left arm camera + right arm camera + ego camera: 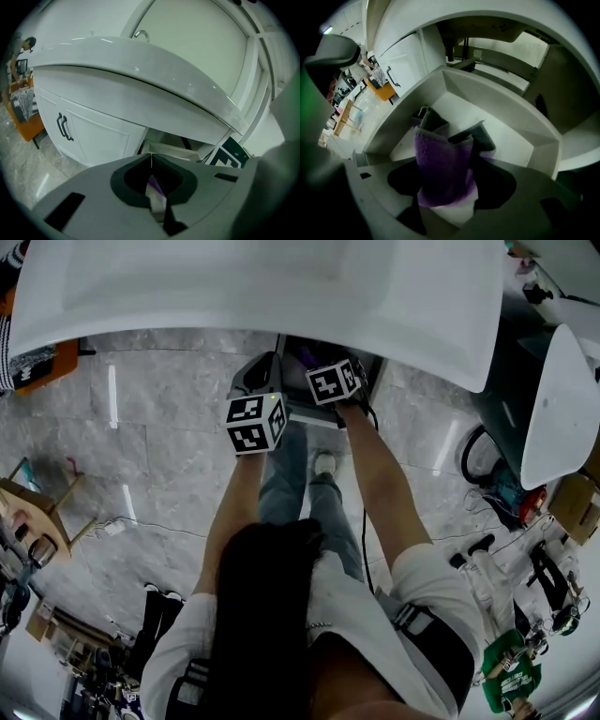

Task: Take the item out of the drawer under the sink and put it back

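The drawer (pixel 501 112) under the white sink (pixel 281 296) stands pulled out. A purple cloth (pixel 443 173) is bunched upright between the jaws of my right gripper (pixel 450 159), low inside the drawer; the jaws stand wide and close on its thick folds. A grey fold (pixel 480 136) of the cloth lies just behind it on the drawer floor. My left gripper (pixel 151 157) is shut, its tips touching, held outside and left of the drawer (pixel 171 150). In the head view both grippers, left (pixel 255 418) and right (pixel 335 382), sit at the drawer's front (pixel 314 416).
The sink's rim (pixel 140 70) overhangs the drawer closely. A white cabinet door with a black handle (pixel 64 126) is to the left. Marble floor (pixel 150 456) lies below, with a stool (pixel 37 512) at the left and cables and gear (pixel 506 493) at the right.
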{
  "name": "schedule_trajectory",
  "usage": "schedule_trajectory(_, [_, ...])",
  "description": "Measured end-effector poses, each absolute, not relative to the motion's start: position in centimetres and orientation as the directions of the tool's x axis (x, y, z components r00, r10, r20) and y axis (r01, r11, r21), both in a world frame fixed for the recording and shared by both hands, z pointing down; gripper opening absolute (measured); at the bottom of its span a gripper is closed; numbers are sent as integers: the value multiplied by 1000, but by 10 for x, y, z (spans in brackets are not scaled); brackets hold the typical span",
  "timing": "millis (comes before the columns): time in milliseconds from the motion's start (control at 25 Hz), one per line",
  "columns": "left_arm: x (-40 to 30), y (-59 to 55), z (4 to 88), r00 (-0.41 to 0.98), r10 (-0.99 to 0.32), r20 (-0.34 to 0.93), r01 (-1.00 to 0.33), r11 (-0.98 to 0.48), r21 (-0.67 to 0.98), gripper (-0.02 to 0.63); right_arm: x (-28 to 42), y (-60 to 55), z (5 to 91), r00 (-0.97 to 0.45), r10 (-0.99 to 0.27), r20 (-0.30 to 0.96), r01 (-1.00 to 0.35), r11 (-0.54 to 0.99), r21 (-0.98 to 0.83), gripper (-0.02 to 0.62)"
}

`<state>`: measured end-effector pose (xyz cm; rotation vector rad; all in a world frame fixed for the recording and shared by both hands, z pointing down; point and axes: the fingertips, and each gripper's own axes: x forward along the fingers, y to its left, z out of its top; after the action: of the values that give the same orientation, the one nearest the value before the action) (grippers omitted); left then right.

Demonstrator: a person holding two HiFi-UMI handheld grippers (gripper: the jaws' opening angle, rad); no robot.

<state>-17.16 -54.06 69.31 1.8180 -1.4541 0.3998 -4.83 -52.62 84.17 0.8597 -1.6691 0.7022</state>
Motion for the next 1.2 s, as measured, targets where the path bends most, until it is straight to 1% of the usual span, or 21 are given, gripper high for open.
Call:
schedule_trajectory(120, [-180,-540,697,288,-690,664,-928,-31,370,5,-49,-527,841,-138,-192,972,-830,558,-8,309])
schedule_trajectory(160, [-181,-540,697,286,-690,665,-928,-25,373,5,-50,-527,840,-145,-193,971,-830,557,-13,281])
schedule_trajectory(200, [-182,-539,697,285,-690,665,-927,-23,373,5,-51,-527,840,-154,-193,969,-830,557,-21,232])
schedule_trajectory(240, [-181,-539,696,285,-690,665,-927,-22,374,5,-52,-526,839,-163,-190,968,-829,558,-30,197])
schedule_trajectory(400, [-174,-539,694,295,-683,668,-926,-31,377,5,-54,-524,839,-188,-165,968,-822,566,-64,119])
schedule_trajectory(520, [-168,-540,690,311,-677,667,-923,-47,383,5,-51,-528,833,-204,-184,961,-836,544,-73,106])
schedule_trajectory(720, [-157,-538,683,338,-667,664,-920,-88,381,5,-42,-529,798,-262,-274,925,-858,506,-93,102])
schedule_trajectory(920, [-154,-521,676,348,-648,677,-926,-124,357,5,-40,-514,746,-346,-348,871,-842,525,-125,101])
schedule_trajectory(1200, [-134,-502,635,346,-698,627,-921,-124,370,5,-25,-498,658,-441,-477,760,-844,507,-172,101])
